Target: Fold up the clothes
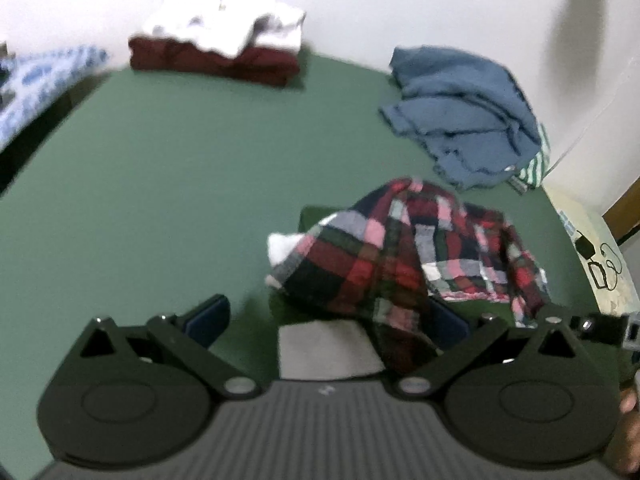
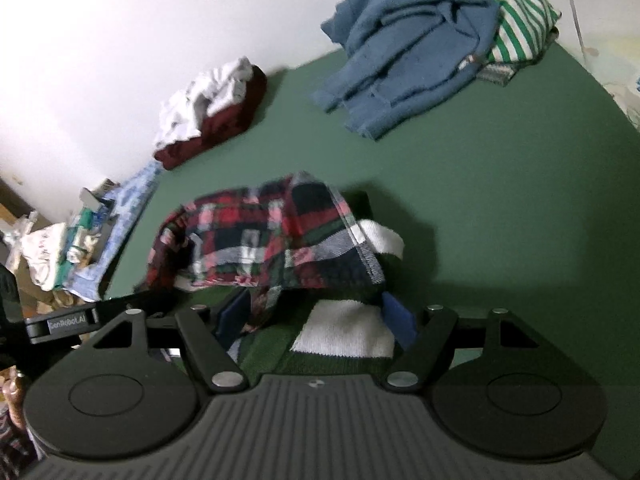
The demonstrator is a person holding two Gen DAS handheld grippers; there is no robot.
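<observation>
No bins here, just a green table [image 1: 160,184]. Plaid shirt [image 1: 404,256] sits bunched on a green-and-white sweater [image 2: 344,332] near the front edge. Both grippers, left [image 1: 332,320] and right [image 2: 316,316], are spread wide, gripping nothing. Only the right view shows clutter [image 2: 60,248] off the table's side; the left shows a cable [image 1: 600,264].

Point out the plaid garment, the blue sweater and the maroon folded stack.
plaid garment [image 1: 384,256], left wrist view, middle of the checked cloth
blue sweater [image 2: 404,48], right wrist view, crumpled centre
maroon folded stack [image 1: 216,62], left wrist view, front edge
</observation>
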